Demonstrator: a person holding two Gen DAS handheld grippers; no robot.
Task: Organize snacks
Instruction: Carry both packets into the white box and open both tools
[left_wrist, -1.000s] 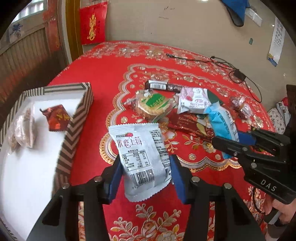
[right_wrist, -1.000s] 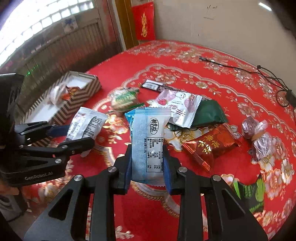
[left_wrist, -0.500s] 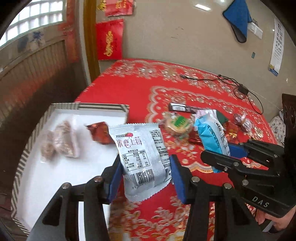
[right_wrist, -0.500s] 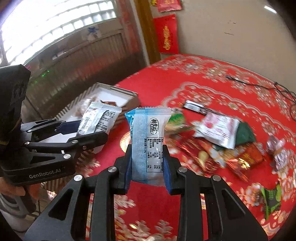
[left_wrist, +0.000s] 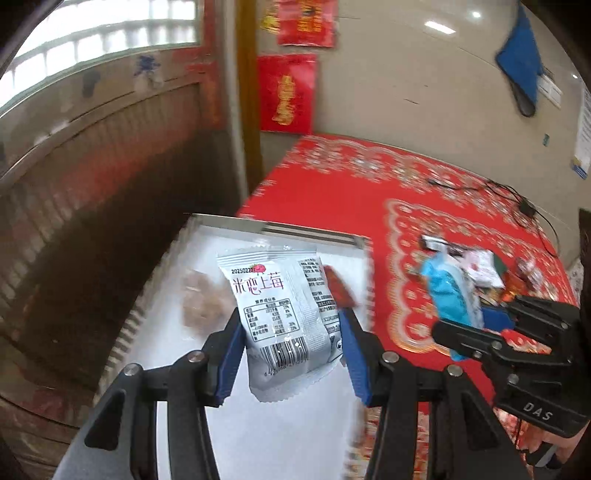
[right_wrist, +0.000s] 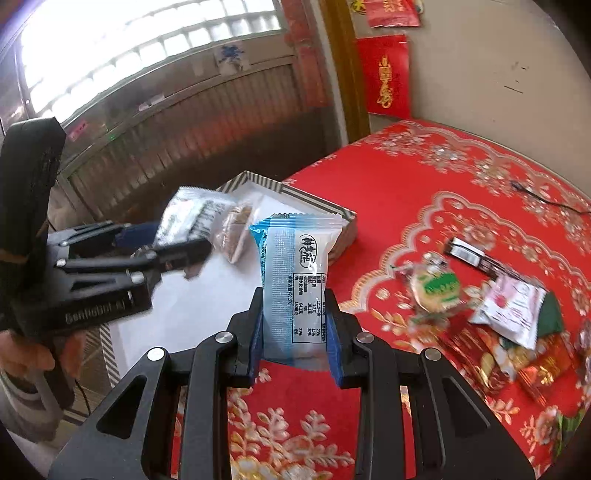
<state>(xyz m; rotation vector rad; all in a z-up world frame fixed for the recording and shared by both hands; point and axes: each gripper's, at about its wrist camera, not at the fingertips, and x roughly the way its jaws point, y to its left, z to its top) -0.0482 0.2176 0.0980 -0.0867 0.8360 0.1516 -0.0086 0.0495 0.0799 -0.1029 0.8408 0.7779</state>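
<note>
— What do the tools look like?
— Left gripper (left_wrist: 290, 345): black frame, blue pads, silver screws, "GenRobot.AI" in white. Right gripper (right_wrist: 295, 334): the same build, marked "DAS".

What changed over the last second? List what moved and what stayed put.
Both hand-held grippers swung from the snack pile toward the striped box. The left hand-held gripper now holds its silver strawberry packet above the box's white floor; the right hand-held gripper brings its blue packet to the box's edge. Both grips are unchanged, nothing released. The loose snacks stayed on the red tablecloth.
</note>
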